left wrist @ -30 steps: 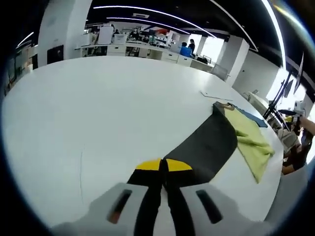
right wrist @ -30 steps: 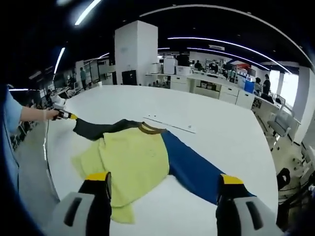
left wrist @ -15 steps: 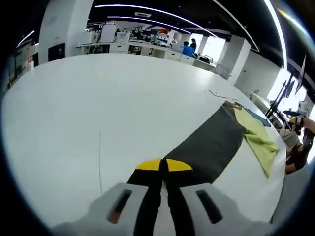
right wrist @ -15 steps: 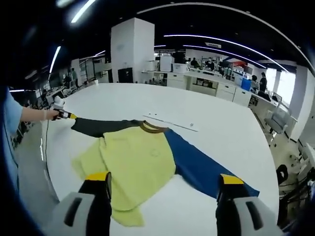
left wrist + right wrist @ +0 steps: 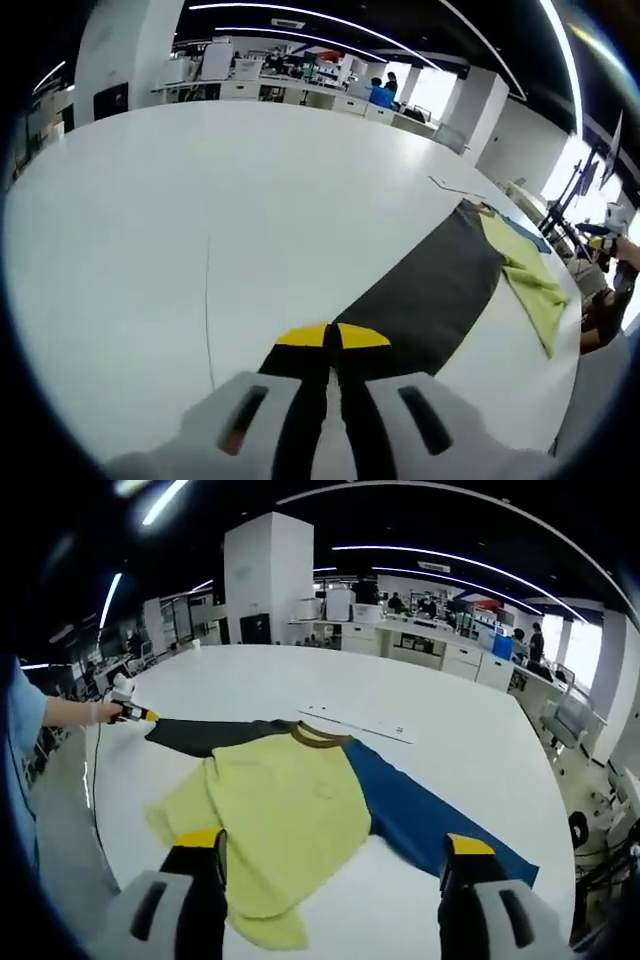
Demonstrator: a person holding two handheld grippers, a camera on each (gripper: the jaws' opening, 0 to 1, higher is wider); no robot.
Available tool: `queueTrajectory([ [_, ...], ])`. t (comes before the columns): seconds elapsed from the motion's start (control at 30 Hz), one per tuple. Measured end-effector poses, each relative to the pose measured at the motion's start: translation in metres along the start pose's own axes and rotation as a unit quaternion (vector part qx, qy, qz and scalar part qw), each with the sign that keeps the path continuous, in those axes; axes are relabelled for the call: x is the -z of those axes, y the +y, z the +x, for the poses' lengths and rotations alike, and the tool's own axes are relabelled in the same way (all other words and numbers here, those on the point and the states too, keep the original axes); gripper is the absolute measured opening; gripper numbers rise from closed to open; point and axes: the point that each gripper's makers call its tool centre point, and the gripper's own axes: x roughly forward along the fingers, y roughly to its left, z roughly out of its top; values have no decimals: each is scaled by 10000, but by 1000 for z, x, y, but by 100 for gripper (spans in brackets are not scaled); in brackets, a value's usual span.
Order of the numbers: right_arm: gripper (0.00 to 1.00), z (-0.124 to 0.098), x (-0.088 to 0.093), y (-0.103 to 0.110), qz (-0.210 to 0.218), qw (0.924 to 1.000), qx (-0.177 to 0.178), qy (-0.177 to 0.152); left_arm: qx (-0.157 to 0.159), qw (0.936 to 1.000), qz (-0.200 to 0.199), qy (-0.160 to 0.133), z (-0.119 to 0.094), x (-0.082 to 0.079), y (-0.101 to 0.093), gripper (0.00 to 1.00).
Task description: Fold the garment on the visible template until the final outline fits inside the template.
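While the left gripper (image 5: 327, 338) has its yellow-tipped jaws pinched together on the dark sleeve (image 5: 430, 295), that sleeve stretches toward two o'clock across the white table (image 5: 200, 200) to the yellow garment (image 5: 525, 275). The right gripper (image 5: 335, 855) has its jaws spread wide apart, holding nothing. Beyond them, toward twelve o'clock, lies the garment's yellow body (image 5: 275, 810), its blue sleeve (image 5: 420, 815) running toward four o'clock.

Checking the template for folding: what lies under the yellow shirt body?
White table surrounds the yellow shirt body. A thin strip lies beyond the collar; anything beneath the fabric is covered.
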Motion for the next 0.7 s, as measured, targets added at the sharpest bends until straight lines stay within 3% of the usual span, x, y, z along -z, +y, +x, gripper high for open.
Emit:
queueTrajectory([
  [0.17,89,-3,4,3,-9,10000,-37,32,-6,10000,76,-19,-2,2,-2,0],
  [0.37,89,-23,11,-6,39,10000,49,-17,-88,9997,173,-172,0,3,-2,1],
  [0.4,89,-25,12,-8,64,9999,81,-17,-178,9996,100,-217,-1,2,1,3],
  [0.7,89,-35,36,0,213,9997,83,64,357,9968,346,-629,-18,-4,-29,48],
])
